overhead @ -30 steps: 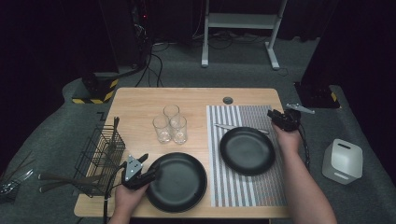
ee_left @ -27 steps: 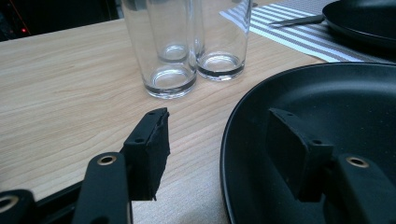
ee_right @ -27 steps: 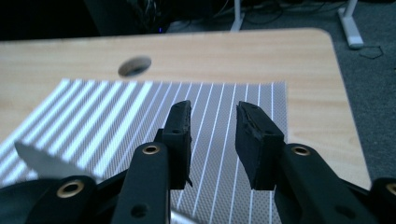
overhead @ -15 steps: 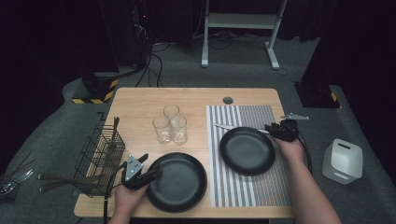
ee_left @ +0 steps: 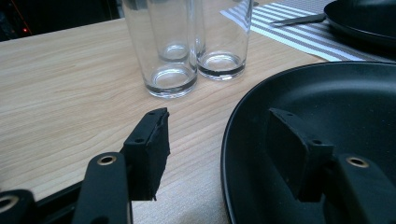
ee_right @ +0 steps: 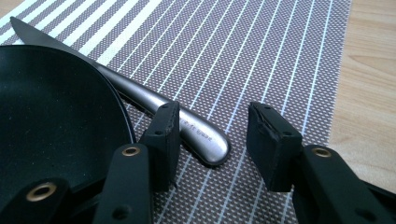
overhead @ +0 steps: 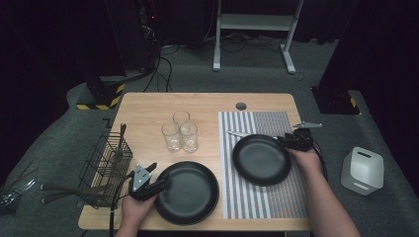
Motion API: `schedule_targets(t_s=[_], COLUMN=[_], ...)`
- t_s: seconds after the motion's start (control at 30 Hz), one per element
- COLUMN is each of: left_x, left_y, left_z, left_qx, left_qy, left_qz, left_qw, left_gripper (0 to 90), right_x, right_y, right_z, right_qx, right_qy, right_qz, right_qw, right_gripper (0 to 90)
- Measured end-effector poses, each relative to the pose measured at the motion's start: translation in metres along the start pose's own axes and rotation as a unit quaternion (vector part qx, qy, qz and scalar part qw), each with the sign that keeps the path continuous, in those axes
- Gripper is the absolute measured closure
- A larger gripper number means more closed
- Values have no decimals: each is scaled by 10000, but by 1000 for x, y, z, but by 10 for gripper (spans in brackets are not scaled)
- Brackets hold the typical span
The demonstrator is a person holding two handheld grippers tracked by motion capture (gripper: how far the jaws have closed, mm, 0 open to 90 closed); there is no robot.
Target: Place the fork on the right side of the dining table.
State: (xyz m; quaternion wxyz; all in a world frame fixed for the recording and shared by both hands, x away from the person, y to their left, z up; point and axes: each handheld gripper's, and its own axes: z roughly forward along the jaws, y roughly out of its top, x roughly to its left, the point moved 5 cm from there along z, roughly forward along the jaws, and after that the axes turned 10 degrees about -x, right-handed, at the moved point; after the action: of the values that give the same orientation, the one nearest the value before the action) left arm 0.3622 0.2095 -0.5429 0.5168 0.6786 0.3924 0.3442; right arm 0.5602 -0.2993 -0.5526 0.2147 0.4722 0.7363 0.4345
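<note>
1. Black and shallow, the near plate [overhead: 190,191] lies on the bare wooden table [overhead: 148,111], close to the front edge and at the left side of the striped placemat [overhead: 262,121].
2. The left gripper [overhead: 159,186] rests at the left rim of this plate. In the left gripper view its jaws are spread: one jaw stands over the wood outside the rim, the other stands over the inside of the near plate [ee_left: 327,116], so the rim lies between them. Neither pad presses on the rim.
3. Three clear glasses [overhead: 180,132] stand together behind this plate, near the middle of the table.
4. A second black plate [overhead: 261,159] lies on the placemat.
5. A steel knife [ee_right: 187,123] lies on the placemat behind this plate, partly under its rim; its rounded handle end comes out at the right side.
6. The right gripper [overhead: 289,142] is low over the placemat, at the right rear rim of the second plate. Its jaws have just been opening; the handle end of the knife lies between them, near the left jaw, and the pads do not pinch it.
7. A black wire basket [overhead: 106,163] stands at the left edge of the table.
</note>
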Motion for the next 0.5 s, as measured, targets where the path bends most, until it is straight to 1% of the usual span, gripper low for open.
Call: schedule_targets(t_s=[0.1,0.2,0.37,0.43,0.5], left_x=[0,0,0,0,0], left_y=[0,0,0,0,0], left_z=[0,0,0,0,0], left_qx=[-2,-4,-3,-4,-9], left_qy=[0,3,3,3,3], left_qz=[1,1,1,1,-2], left_qw=[10000,10000,10000,10000,10000], left_gripper=[400,399,400,399,400], right_x=[0,1,0,0,-1], right_y=[1,1,1,1,2], right_z=[1,2,3,3,3], right_qx=[43,43,38,35,39], right_qy=[52,65,-46,-47,-22], right_qz=[-112,-134,-145,-142,-148], right_qw=[9999,9999,9999,9999,9999], right_gripper=[537,552,615,615,595])
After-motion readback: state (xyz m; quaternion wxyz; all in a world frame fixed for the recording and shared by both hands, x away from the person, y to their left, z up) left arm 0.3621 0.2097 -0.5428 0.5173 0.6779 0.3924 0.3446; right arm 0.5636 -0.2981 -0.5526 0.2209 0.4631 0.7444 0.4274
